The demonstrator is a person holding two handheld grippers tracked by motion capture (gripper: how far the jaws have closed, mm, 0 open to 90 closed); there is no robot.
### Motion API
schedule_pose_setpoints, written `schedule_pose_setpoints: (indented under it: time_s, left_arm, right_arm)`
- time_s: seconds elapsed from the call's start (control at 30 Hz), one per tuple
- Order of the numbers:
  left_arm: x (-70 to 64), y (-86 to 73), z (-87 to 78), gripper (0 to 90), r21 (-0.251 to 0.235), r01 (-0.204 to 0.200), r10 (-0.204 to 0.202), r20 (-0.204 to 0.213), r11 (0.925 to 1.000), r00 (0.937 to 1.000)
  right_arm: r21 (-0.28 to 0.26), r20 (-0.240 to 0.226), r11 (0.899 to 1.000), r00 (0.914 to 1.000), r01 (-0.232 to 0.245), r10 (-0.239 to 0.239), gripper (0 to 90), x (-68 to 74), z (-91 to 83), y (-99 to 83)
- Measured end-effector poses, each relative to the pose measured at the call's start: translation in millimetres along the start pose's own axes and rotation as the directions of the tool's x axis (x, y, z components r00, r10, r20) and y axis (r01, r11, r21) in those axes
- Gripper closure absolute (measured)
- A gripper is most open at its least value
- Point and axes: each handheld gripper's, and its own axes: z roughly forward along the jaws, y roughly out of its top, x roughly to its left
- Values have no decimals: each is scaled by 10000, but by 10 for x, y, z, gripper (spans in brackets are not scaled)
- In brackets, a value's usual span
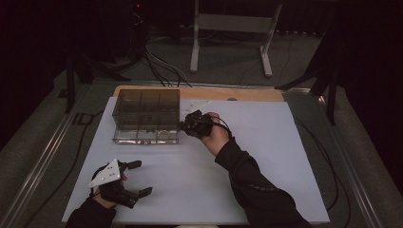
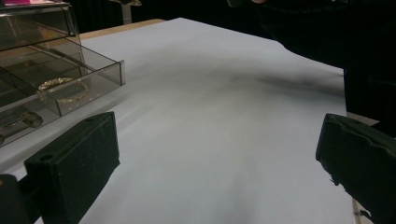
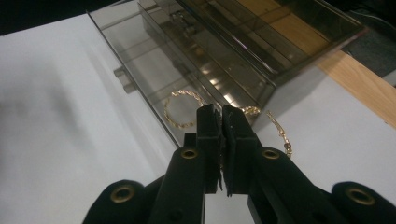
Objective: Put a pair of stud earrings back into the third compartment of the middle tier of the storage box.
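Right tool [image 3: 222, 140] pinching a gold chain [image 3: 275, 126] beside the clear box's [image 1: 147, 116] pulled-out drawer [image 3: 140, 84], bangle [image 3: 180, 109] already inside; likely midway. Left tool [image 1: 135, 178] idling agape over desk [image 1: 266, 156].

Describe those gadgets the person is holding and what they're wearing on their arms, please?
Each hand holds a black handheld tool ending in two blocky black jaws. The left gripper carries a pale grey three-cornered plate on top. The right gripper trails a thin black cable; up close its arms show small brass-coloured rivets. The person wears dark long sleeves with faint stitched seams.
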Motion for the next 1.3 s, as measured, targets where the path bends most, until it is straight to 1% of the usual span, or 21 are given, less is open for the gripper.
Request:
schedule_pose_setpoints:
  time_s: [0.03,0.1,0.27,0.33,0.37,0.4,0.43,0.47,0.5,0.57,0.8,0.93,1.03,1.1,1.13,1.17,1.23,1.3]
  left_arm:
    - [1,0,0,5,2,-25,25,-2,10000,10000]
    - [0,0,-2,5,-7,-9,9,17,10000,10000]
    - [-4,4,-8,5,-43,-38,38,6,10000,10000]
    - [-4,3,-6,5,-29,-22,22,24,10000,10000]
    - [-7,-1,0,5,-38,21,-21,51,10000,10000]
    - [-10,-6,11,5,-34,76,-75,119,10000,9999]
    - [-16,-9,19,5,9,61,-62,150,10000,9999]
    - [-29,-10,27,5,144,-119,118,106,9998,9999]
    - [-33,-10,30,5,189,-193,191,86,9996,9998]
    - [-30,-13,29,5,146,-126,124,102,9998,9999]
    - [-31,-24,44,5,237,-128,125,111,9996,9999]
    - [-24,-29,40,5,205,-114,112,77,9997,9999]
    - [-19,-34,37,5,219,-110,109,44,9997,9999]
    - [-19,-35,37,5,220,-87,86,43,9997,10000]
    - [-20,-33,36,5,219,-104,103,40,9997,9999]
    - [-21,-32,35,5,214,-108,107,41,9997,9999]
    - [-22,-30,30,5,200,-104,104,32,9997,9999]
    - [-21,-28,26,5,179,-107,106,23,9998,9999]
  right_arm:
    - [-3,-67,10000,10000,43,-43,869,15,32,41]
    - [-6,-104,10000,9999,48,-48,869,21,45,58]
    - [124,-220,9997,9995,216,-214,868,61,143,147]
    - [168,-305,9997,9994,190,-185,868,75,189,167]
    - [209,-324,9997,9994,159,-152,868,86,214,173]
    - [266,-350,9994,9992,206,-197,868,100,278,174]
    - [266,-350,9994,9992,206,-197,868,100,278,174]
    - [318,-380,9993,9991,190,-178,868,106,300,174]
    - [365,-427,9991,9989,197,-182,868,116,336,173]
    - [411,-468,9989,9987,212,-193,868,129,385,175]
    - [583,-700,9982,9975,129,-88,867,174,540,203]
    - [739,-634,9970,9978,232,-185,866,190,636,212]
    - [833,-669,9965,9977,104,-48,863,165,703,203]
    - [855,-792,9963,9968,-9,77,857,157,734,193]
    - [888,-922,9960,9957,42,40,818,155,750,189]
    - [876,-931,9961,9957,46,36,755,160,760,183]
    - [786,-963,9969,9953,-45,121,698,168,751,183]
    - [558,-1043,9984,9944,-84,142,599,167,723,189]
